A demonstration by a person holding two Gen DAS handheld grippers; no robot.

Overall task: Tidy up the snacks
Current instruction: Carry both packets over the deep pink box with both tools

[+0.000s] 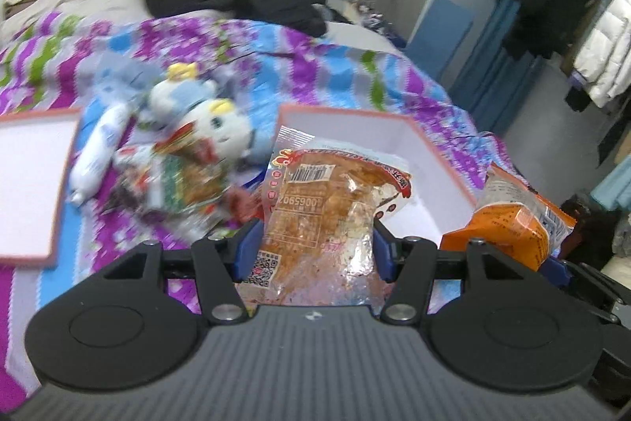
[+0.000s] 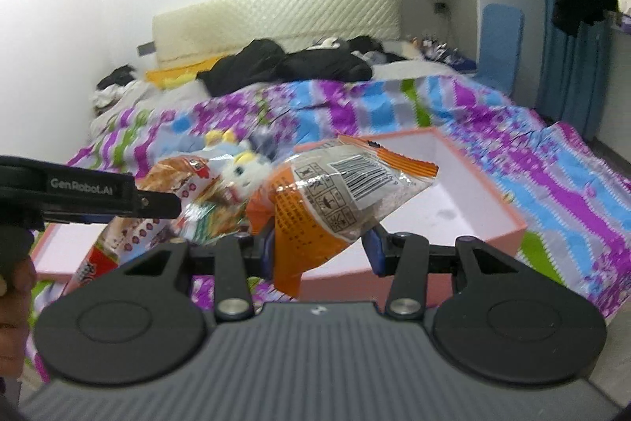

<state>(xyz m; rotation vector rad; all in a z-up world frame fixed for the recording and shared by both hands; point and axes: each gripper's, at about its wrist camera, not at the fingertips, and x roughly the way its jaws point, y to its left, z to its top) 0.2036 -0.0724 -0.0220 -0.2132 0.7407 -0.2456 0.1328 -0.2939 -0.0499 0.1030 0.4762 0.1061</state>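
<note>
Bed: a wide bed fills both views; a quilt (image 2: pixel 453 121) in purple, blue and green zigzag bands covers it; a cream padded headboard (image 2: pixel 276 14) stands against the white wall; dark clothes (image 2: pixel 292 66) lie heaped near the pillows.
Open box: a pink-edged box (image 2: pixel 508 223) with a white inside sits on the quilt, just ahead of both grippers; nothing shows on the bare part of its floor.
Box lid: a second flat pink-rimmed tray (image 1: pixel 59 184) lies on the quilt to the left, apart from the box.
Snack heap: a blurred pile of packets (image 1: pixel 173 180) lies on the quilt between lid and box, with a white tube-shaped pack (image 1: pixel 98 156) at its left edge.
Plush toy: a white and blue soft toy (image 1: pixel 213 117) rests on the quilt just behind the heap.
Left gripper: the left gripper (image 1: pixel 313 247) pinches a clear packet of brown snack (image 1: pixel 315 212) between its blue pads; the packet stands upright, clear of the quilt, in front of the box's near wall.
Right gripper: the right gripper (image 2: pixel 321 243) clamps an orange and clear snack bag (image 2: pixel 331 208) by its lower part; the bag tilts up and to the right, barcode uppermost, held in the air before the box.
Person: part of a hand (image 2: pixel 14 302) shows at the left edge of the right wrist view.
</note>
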